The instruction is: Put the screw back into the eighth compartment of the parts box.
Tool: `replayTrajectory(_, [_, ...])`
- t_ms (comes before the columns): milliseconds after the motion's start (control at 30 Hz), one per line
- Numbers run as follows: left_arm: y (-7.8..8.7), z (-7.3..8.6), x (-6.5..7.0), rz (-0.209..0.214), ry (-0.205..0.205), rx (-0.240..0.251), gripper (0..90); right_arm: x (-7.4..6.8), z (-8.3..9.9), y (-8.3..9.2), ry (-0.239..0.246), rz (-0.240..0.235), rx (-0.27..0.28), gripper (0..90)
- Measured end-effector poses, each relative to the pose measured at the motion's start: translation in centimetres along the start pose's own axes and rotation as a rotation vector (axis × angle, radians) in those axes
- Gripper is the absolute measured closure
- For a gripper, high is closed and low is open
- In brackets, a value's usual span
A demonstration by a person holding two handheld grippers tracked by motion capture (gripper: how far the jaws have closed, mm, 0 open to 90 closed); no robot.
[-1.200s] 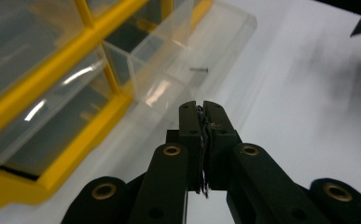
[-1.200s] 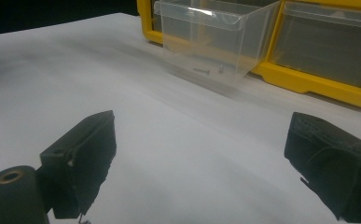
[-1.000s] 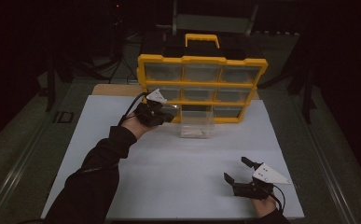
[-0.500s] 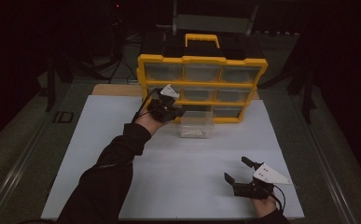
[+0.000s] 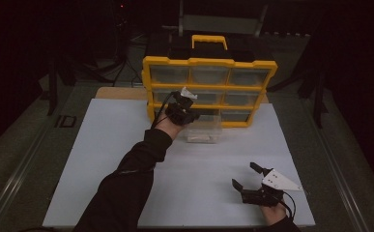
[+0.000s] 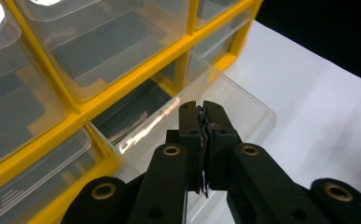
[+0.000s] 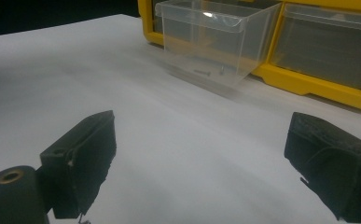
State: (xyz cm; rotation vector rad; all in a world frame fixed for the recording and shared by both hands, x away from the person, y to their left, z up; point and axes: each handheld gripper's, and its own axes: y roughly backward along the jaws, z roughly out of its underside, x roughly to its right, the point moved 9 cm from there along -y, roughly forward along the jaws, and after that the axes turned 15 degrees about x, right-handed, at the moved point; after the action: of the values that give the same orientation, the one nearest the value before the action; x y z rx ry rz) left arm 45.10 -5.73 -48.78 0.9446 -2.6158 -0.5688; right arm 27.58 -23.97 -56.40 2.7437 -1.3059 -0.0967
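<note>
Clear plastic drawer [image 5: 203,131] pulled out of the bottom row of the yellow organiser [image 5: 208,92], middle slot, resting on the white table sheet [image 5: 102,159]. Its long axis runs from the cabinet front toward the person; the open top faces up and the front lip points at the near edge of the table.

Left gripper [image 5: 187,107] over the rear part of the drawer, just in front of the organiser's lower rows. Left gripper view: jaws pressed together above the drawer [image 6: 206,105] with something thin and dark pinched in the seam; too small to tell what it is. Pads sit above the drawer, not touching its walls as far as can be seen.

Right gripper [image 5: 246,178] near the front right of the sheet, well apart from the drawer, jaws spread wide with nothing between them.

Right gripper view looks at the drawer [image 7: 215,42] front-on: two small screws [image 7: 202,72] lie on its floor, one lying flat, the other foreshortened. High view shows a pale patch inside the drawer but not what it is. Left gripper view shows the empty slot behind the drawer
</note>
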Motion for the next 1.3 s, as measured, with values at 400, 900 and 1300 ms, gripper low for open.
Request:
replayTrajectory(400, [-2.7, 1.3, 0.4, -0.085, 0.104, -0.072, 86.4, 0.0, 0.0, 0.0, -0.003, -0.001, 0.002, 9.1])
replayTrajectory(900, [-4.7, 2.8, 0.9, -0.1, 0.179, -0.175, 85.9, 0.1, -0.2, 0.1, -0.002, -0.002, 0.01, 9.1])
replayTrajectory(1300, [-3.3, 1.2, 1.1, -0.097, 0.179, -0.134, 44.5, 0.2, -0.1, 0.1, -0.004, 0.002, 0.009, 9.1])
